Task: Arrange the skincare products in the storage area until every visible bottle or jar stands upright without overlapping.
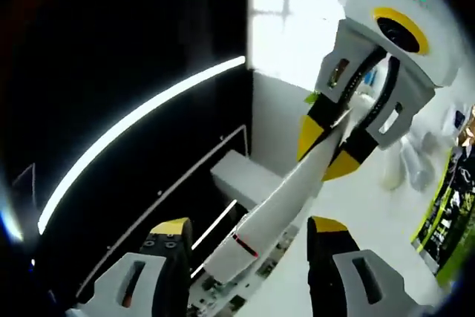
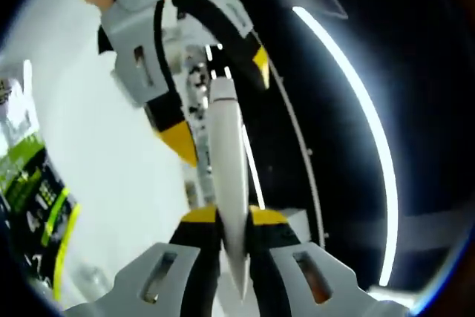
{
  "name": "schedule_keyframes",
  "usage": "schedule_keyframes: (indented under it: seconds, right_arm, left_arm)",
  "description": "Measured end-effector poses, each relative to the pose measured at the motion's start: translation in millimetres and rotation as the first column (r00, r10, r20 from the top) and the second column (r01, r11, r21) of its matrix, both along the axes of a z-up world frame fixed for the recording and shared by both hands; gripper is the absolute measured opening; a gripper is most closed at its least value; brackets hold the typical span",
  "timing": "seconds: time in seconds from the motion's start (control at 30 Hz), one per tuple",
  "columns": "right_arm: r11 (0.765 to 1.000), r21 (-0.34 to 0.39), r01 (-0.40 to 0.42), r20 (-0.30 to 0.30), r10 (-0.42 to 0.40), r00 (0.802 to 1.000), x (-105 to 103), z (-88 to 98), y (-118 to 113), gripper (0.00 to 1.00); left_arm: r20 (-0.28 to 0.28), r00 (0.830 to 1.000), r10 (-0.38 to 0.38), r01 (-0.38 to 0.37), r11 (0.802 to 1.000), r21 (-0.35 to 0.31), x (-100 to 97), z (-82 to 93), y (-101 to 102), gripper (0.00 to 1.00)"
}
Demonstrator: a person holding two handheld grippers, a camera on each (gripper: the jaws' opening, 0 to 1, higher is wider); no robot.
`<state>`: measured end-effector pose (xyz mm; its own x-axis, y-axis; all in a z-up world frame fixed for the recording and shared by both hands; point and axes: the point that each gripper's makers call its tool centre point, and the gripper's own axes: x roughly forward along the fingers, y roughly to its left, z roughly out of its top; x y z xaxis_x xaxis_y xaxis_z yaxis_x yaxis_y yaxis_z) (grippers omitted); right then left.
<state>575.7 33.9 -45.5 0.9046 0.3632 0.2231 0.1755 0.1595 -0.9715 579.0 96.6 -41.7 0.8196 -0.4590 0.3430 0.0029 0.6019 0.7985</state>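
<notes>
White tube [image 1: 260, 220], long, tapering to a flat crimped end, thin red band near its cap. Right gripper [image 2: 234, 220] clamps the crimped end; left gripper [image 1: 249, 231], jaws spread, flanks the cap end, off white shelf [image 1: 356, 206].

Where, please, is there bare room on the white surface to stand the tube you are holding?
The free patch is the bare white surface between the right gripper, shut on the long white plastic tube, and the green-and-black printed box. Behind it, the cluster of white bottles crowds the far side. In the right gripper view, the white stretch beside the box looks bare.
</notes>
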Motion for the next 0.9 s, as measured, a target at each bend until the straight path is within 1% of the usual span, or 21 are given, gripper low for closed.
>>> schedule_keyframes:
  seconds: [0.03,0.07,0.13,0.17,0.2,0.23,0.27,0.33,0.37,0.4,0.47,0.5,0.53,0.57,0.6,0.7,0.8,0.83,0.87,0.9]
  right_arm:
    - [1.000,-0.006,0.001,0.001,-0.001,1.000,0,-1.4,0,0.10]
    - [1.000,-0.009,0.002,0.000,-0.002,1.000,0,-2.2,1,0.10]
    - [1.000,-0.027,0.004,-0.009,-0.004,1.000,2,-6.4,5,0.10]
    - [0.999,-0.038,0.008,-0.008,-0.008,1.000,3,-7.9,6,0.10]
    - [0.999,-0.049,0.013,-0.005,-0.014,1.000,2,-9.1,7,0.10]
    - [0.998,-0.062,0.018,-0.002,-0.018,1.000,3,-10.4,8,0.10]
    - [0.997,-0.073,0.020,0.003,-0.020,1.000,2,-12.3,10,0.10]
    - [0.995,-0.094,0.018,0.008,-0.018,1.000,4,-15.2,14,0.10]
    - [0.995,-0.100,0.005,0.015,-0.004,1.000,5,-14.1,15,0.10]
    - [0.993,-0.117,-0.006,0.007,0.007,1.000,8,-12.8,17,0.10]
    - [0.993,-0.118,-0.007,0.004,0.007,1.000,9,-11.6,19,0.10]
    - [0.992,-0.129,-0.004,0.003,0.005,1.000,11,-11.3,20,0.10]
    - [0.991,-0.133,-0.005,0.003,0.006,1.000,9,-12.3,20,0.11]
    - [0.991,-0.136,-0.007,-0.001,0.006,1.000,11,-12.5,21,0.11]
    - [0.990,-0.137,-0.011,-0.009,0.009,1.000,14,-14.2,25,0.11]
    - [0.990,-0.142,-0.011,-0.022,0.008,1.000,19,-14.0,27,0.11]
    - [0.991,-0.132,-0.032,-0.044,0.027,0.999,15,-16.6,29,0.13]
    - [0.991,-0.129,-0.035,-0.042,0.030,0.999,15,-16.2,30,0.14]
    - [0.992,-0.110,-0.059,-0.020,0.057,0.998,12,-12.7,33,0.16]
    - [0.991,-0.082,-0.103,-0.007,0.103,0.995,8,-7.5,38,0.22]
  left_arm:
    - [-0.003,1.000,0.001,-0.001,1.000,0.006,0.3,-1.9,-2,0.56]
    - [-0.011,1.000,0.011,-0.011,0.999,0.049,1.9,-7.6,-6,0.56]
    - [-0.010,0.999,0.048,-0.047,0.992,0.114,5.9,-15.4,-8,0.55]
    - [-0.005,0.998,0.062,-0.060,0.989,0.133,6.7,-16.9,-8,0.54]
    - [0.006,0.997,0.078,-0.078,0.981,0.178,7.9,-20.7,-10,0.54]
    - [0.017,0.995,0.094,-0.095,0.974,0.203,8.3,-21.9,-10,0.53]
    - [0.044,0.992,0.116,-0.124,0.958,0.258,8.9,-24.1,-11,0.52]
    - [0.071,0.990,0.118,-0.134,0.942,0.309,10.5,-29.0,-16,0.50]
    - [0.085,0.989,0.119,-0.139,0.943,0.301,5.7,-27.4,-18,0.47]
    - [0.066,0.991,0.120,-0.134,0.942,0.308,6.7,-29.6,-19,0.45]
    - [0.070,0.988,0.136,-0.152,0.937,0.314,8.2,-27.5,-15,0.38]
    - [0.070,0.987,0.142,-0.157,0.935,0.318,9.5,-26.9,-12,0.35]
    - [0.071,0.986,0.149,-0.164,0.935,0.315,9.8,-25.0,-10,0.30]
    - [0.071,0.985,0.155,-0.170,0.934,0.314,6.2,-24.1,-9,0.25]
    - [0.064,0.985,0.161,-0.173,0.929,0.326,5.9,-25.2,-8,0.25]
    - [0.065,0.984,0.168,-0.180,0.918,0.352,7.9,-29.7,-7,0.23]
    - [0.034,0.981,0.192,-0.190,0.905,0.382,6.3,-32.8,-4,0.20]
    - [0.029,0.980,0.197,-0.193,0.903,0.385,5.5,-32.6,-3,0.19]
    - [0.020,0.979,0.204,-0.196,0.905,0.377,5.3,-31.9,-1,0.18]
    - [-0.013,0.976,0.219,-0.201,0.914,0.353,7.2,-33.7,3,0.18]
